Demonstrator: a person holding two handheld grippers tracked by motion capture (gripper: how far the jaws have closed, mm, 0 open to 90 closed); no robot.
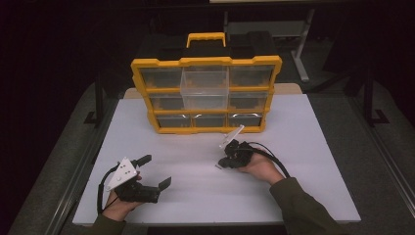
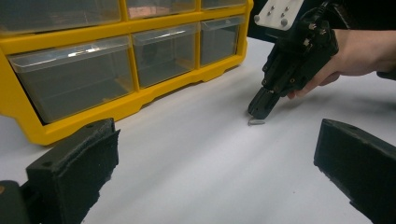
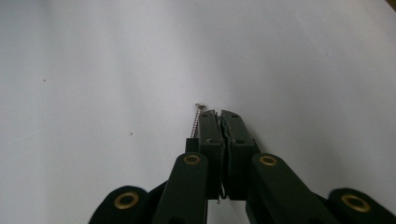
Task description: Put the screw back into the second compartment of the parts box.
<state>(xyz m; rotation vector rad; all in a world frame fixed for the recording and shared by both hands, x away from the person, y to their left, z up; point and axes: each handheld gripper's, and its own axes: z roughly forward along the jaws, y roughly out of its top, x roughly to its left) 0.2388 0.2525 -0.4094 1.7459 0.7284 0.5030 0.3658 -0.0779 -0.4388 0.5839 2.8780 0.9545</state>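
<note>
Low in the right gripper view, the right gripper (image 3: 219, 114) is seen closed with nothing between its jaws; the screw (image 3: 196, 120) lies beside them on the table (image 3: 93, 70), ungrasped. The left gripper (image 1: 151, 171) is held wide open, empty. Pickup and stowing in the organizer (image 1: 205, 93) remain.

The room around my white table (image 1: 293, 186) is very dark, but the table is bright from a light above. The clear drawers of the yellow box (image 1: 205, 61) have small shiny spots. In my left gripper view the near black pads (image 2: 74, 177) look soft and blurry. My right gripper (image 3: 219, 114) casts a faint shadow, and the far table looks washed out.
</note>
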